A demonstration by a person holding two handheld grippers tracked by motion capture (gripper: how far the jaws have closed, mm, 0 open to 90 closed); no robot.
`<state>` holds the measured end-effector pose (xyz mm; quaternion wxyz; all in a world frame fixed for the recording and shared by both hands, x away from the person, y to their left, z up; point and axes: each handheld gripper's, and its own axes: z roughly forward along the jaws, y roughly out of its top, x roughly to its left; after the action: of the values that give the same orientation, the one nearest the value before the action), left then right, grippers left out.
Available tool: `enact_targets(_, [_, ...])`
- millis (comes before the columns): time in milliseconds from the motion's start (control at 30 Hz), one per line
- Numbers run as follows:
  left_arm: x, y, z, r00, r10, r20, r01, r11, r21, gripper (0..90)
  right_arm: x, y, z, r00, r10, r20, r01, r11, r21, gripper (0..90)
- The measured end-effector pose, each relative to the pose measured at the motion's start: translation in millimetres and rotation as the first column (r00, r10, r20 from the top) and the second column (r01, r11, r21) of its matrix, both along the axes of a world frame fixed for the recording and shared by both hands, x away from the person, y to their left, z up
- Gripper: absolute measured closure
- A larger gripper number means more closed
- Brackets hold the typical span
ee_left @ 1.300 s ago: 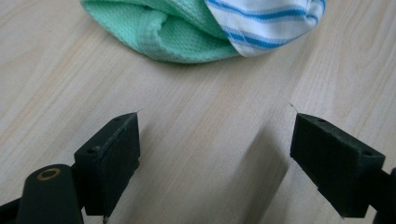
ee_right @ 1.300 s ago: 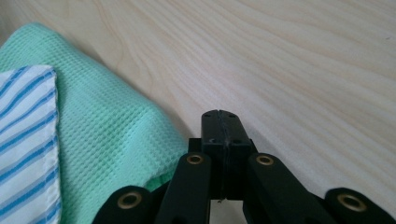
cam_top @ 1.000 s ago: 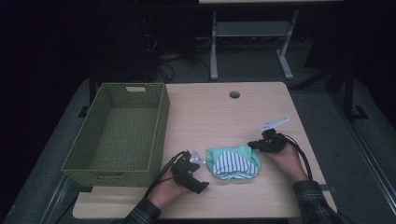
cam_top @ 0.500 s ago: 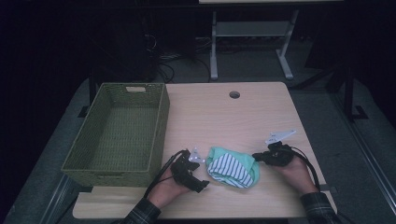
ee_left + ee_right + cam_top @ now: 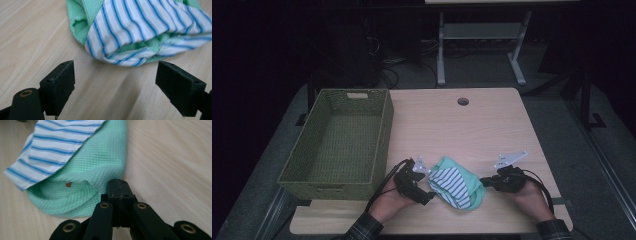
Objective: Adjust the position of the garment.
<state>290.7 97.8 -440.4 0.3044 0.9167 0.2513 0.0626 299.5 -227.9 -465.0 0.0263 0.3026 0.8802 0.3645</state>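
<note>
A small folded garment (image 5: 456, 186) is seen on the near part of the wooden table (image 5: 472, 130), between the two grippers and to the right of the green woven basket (image 5: 343, 141). It is made of mint-green knit with a waffle-like texture, and a white panel with thin blue stripes is folded over it. In the left gripper view the striped layer (image 5: 147, 30) is shown wrapped around the green knit, with a green cuff-like opening at the upper left. In the right gripper view a rounded green fold is seen near the jaws, with a tiny brown mark on the knit and the striped cloth lying above it.

The left gripper (image 5: 426, 187) is held just left of the garment with its jaws spread wide; nothing is between them, and the cloth lies just beyond their tips. The right gripper (image 5: 484, 182) is at the garment's right edge with its jaws pressed together. Its tips are seen against the green fold, but whether any cloth is pinched cannot be told.
</note>
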Motion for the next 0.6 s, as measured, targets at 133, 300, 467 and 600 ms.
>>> enact_targets(133, [-0.4,0.7,1.5,1.0,-0.003,0.005,0.003,1.0,-0.005,15.2,-7.3,9.5,1.5,0.9997,0.022,0.007,-0.022,0.9997,-0.015,89.5])
enact_targets(300, [-1.6,1.0,3.7,1.0,-0.004,0.004,0.004,0.9999,-0.01,15.2,-15.8,18.9,0.5,0.9983,0.057,0.012,-0.056,0.9982,-0.019,89.5])
enact_targets(467, [-1.9,1.2,8.4,0.9999,-0.009,0.013,0.009,0.9998,-0.017,15.2,-12.9,12.2,3.8,0.9994,0.012,0.034,-0.011,0.9999,-0.013,86.6])
enact_targets(600, [-1.6,0.2,14.4,0.9997,-0.016,0.021,0.017,0.9995,-0.027,15.2,-5.8,-1.6,6.7,0.9962,-0.071,0.051,0.072,0.9974,-0.01,81.0])
